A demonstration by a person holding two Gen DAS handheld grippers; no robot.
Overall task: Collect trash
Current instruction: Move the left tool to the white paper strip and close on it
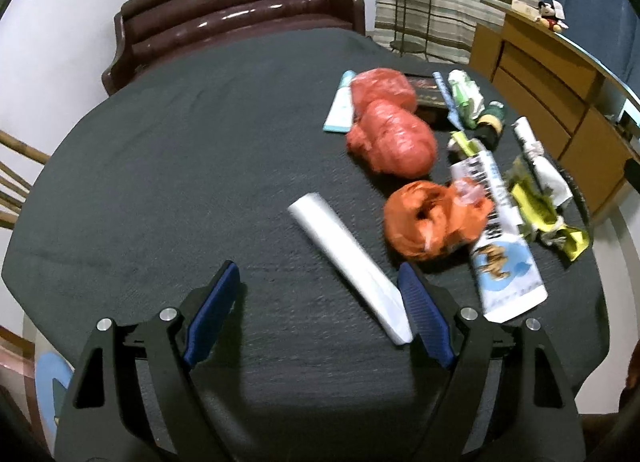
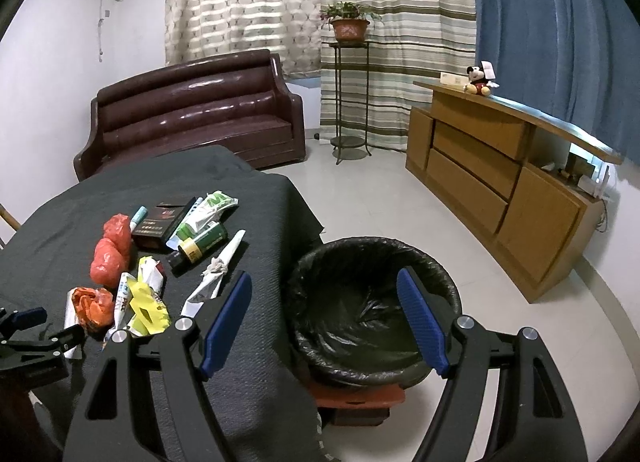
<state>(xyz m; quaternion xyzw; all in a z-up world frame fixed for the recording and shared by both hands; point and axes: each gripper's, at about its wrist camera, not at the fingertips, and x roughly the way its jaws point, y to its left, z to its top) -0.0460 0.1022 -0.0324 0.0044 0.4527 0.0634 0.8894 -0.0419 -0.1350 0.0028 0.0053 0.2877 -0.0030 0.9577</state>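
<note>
Dark woven tablecloth (image 1: 160, 182) bears crinkled, perhaps plastic, red bags (image 1: 390, 134).

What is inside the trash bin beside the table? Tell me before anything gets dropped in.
The trash bin shows only its crumpled black liner; no trash is visible inside. The near inner wall is hidden by the rim, and the right tongs cover part of it.

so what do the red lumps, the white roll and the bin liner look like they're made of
Red lumps: thin, crinkly plastic film, glossy, probably bags.
White roll: looks like translucent plastic film, smooth; blur leaves it uncertain.
Bin liner: thin black plastic, shiny wrinkles folded over the rim.
</note>
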